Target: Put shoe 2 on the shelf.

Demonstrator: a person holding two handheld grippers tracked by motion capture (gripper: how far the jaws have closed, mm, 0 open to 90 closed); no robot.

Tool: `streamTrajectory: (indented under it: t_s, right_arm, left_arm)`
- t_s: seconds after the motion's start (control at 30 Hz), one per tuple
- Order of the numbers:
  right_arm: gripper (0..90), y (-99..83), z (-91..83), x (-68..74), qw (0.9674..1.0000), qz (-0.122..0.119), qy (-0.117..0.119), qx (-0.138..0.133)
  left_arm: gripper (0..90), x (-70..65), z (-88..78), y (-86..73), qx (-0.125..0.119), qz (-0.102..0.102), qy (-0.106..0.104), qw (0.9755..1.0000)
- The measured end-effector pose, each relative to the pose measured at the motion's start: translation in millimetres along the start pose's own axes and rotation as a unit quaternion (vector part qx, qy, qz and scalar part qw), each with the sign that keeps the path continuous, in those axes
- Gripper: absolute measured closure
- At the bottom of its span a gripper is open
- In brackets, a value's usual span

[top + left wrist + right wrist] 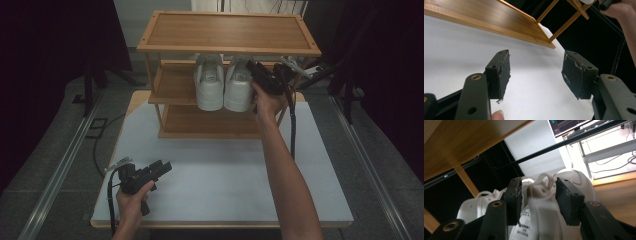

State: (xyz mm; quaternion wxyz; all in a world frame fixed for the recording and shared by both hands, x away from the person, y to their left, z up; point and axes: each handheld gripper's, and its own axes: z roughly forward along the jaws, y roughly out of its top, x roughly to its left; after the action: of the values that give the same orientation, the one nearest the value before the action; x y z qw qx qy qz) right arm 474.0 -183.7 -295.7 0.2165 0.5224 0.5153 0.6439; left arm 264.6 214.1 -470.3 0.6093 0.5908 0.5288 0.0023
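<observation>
Between right gripper (537, 201) pads: shoe tongue (540, 205)

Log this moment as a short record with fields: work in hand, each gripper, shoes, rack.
work in hand: setting white sneakers on a wooden shoe rack
right gripper: open at the right sneaker, tongue and lace loop between its fingers, not pressed
left gripper: open, nothing between the fingers, low over the white table
left sneaker: middle shelf, beside the right one, heels toward the person
top shelf: bare
</observation>
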Motion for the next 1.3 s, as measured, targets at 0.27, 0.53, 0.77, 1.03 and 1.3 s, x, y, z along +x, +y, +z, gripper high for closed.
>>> streamTrajectory:
  t_s: [0.27,0.53,0.77,1.03,1.3]
  right_arm:
    - [49.3,-3.2,-23.8,-3.7,0.9998,-0.02,0.002,0.006]
    - [47.2,-13.3,-59.4,-7.6,0.9989,-0.037,0.024,0.014]
    - [44.6,-33.9,-104.3,-10.8,0.9958,-0.076,0.041,0.029]
    - [44.1,-71.9,-164.3,-21.1,0.9878,-0.131,0.059,0.059]
    - [43.6,-110.4,-200.9,-38.4,0.9832,-0.15,0.061,0.084]
  left_arm:
    - [39.0,3.1,-0.8,3.2,-0.003,-0.001,0.002,1.0]
    - [39.1,1.5,1.8,4.4,-0.003,0.001,0.0,1.0]
    - [39.2,0.3,11.5,1.7,0.013,0.007,-0.007,0.9999]
    - [39.2,-3.8,9.0,1.4,0.008,0.01,-0.011,0.9999]
    - [39.3,-5.4,12.3,-0.3,0.014,0.014,-0.01,0.9998]
